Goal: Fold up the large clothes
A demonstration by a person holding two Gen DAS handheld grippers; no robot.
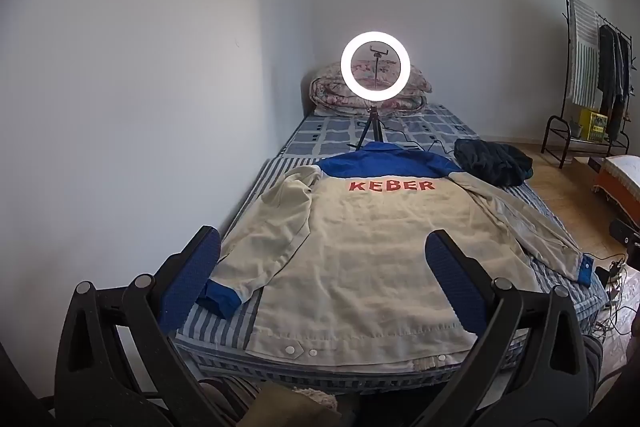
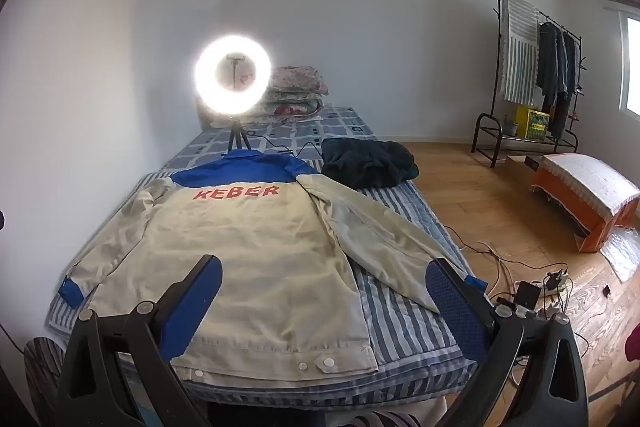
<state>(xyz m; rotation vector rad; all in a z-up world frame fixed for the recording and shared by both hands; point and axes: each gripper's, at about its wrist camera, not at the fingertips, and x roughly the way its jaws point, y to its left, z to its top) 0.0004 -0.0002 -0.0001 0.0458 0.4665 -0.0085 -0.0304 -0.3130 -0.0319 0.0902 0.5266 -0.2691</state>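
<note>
Beige work jacket (image 1: 360, 251) with blue yoke and red KEBER lettering lies back-up, spread flat on the striped bed (image 1: 224, 323), hem toward the foot end nearest the cameras, collar toward the headboard. Its left sleeve is bent alongside the body with the blue cuff on the sheet; its right sleeve runs out at an angle to the bed's floor-side edge. Left gripper (image 1: 320, 279) hovers above the hem area, jaws spread wide, nothing between the blue pads. Right gripper (image 2: 324, 303) likewise wide open and empty, above the hem and the angled sleeve. Neither touches the cloth. Beyond the collar a lit ring light (image 1: 375, 65) on a small tripod stands on the bed, just beside the collar, its cable trailing over the sheet. A dark bundle of clothing (image 2: 368, 163) sits near the jacket's right shoulder by the bed edge. Folded floral quilt (image 1: 368, 95) at the head. On the floor to the right: power strip and cables (image 2: 536, 291), an orange stool with white cover (image 2: 588, 195), and a clothes rack (image 2: 536, 75) with hanging garments by the far wall.
</note>
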